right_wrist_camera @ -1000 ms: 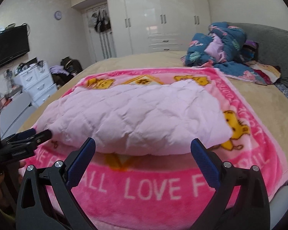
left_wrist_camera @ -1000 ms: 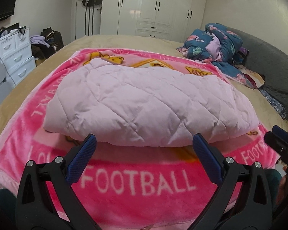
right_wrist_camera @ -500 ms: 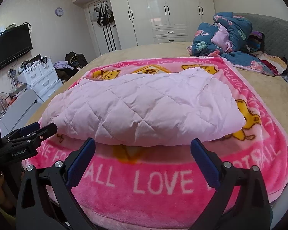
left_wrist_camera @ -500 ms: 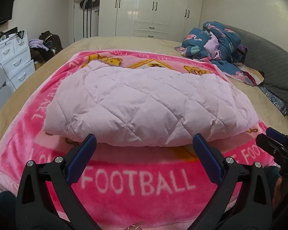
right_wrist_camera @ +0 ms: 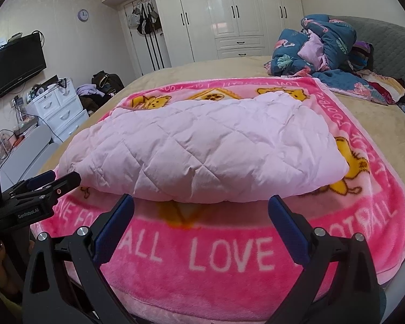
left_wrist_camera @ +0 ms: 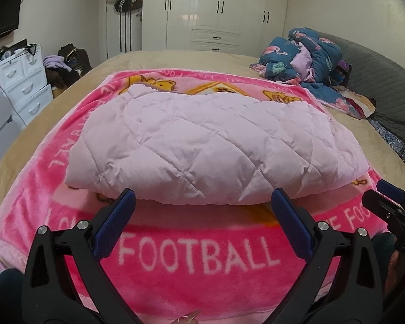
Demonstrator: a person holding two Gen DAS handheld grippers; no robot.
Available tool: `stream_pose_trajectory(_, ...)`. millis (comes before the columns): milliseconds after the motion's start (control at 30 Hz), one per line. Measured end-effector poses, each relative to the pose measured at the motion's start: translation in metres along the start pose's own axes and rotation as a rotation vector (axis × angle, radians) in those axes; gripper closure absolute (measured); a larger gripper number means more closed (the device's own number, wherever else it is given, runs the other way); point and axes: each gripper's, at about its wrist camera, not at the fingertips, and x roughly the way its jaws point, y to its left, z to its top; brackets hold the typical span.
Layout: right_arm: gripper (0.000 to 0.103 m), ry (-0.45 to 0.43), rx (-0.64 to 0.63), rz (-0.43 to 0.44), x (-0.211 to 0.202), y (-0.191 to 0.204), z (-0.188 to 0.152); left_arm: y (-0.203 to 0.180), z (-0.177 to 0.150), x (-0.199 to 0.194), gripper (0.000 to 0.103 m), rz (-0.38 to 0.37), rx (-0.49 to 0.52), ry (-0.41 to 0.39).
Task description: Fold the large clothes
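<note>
Covering the bed (left_wrist_camera: 27, 145), pink blanket (left_wrist_camera: 191, 256) under quilt (left_wrist_camera: 208, 145).

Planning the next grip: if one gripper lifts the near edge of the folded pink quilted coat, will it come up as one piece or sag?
The quilted coat looks puffy and creased, so it would probably droop and unfold rather than lift flat. Its padded bulk suggests it is light for its size. The smooth shell may slip over the fleece blanket.
</note>
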Motion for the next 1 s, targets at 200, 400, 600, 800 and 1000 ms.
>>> stream_pose_trajectory(200,0.004,0.002,0.000,0.000,0.0008,-0.0002,-0.0004,0.0010,0.0006,0.0003,0.009,0.009,-0.002,0.000)
stream_pose_trajectory(400,0.004,0.005,0.002,0.002,0.0029,0.0003,-0.0016,0.0012,0.0003,0.0004,0.009,0.017,0.000,0.001)
stream_pose_trajectory(600,0.004,0.008,0.003,0.001,0.0032,0.0002,-0.0020,0.0011,-0.0001,-0.0006,0.009,0.021,0.001,0.000)
stream_pose_trajectory(800,0.004,0.008,0.005,0.001,0.0023,0.0002,-0.0024,0.0013,-0.0001,-0.0008,0.009,0.024,-0.001,0.000)
stream_pose_trajectory(1000,0.004,0.009,0.004,0.001,0.0027,0.0002,-0.0022,0.0010,-0.0002,-0.0009,0.009,0.023,0.000,0.001)
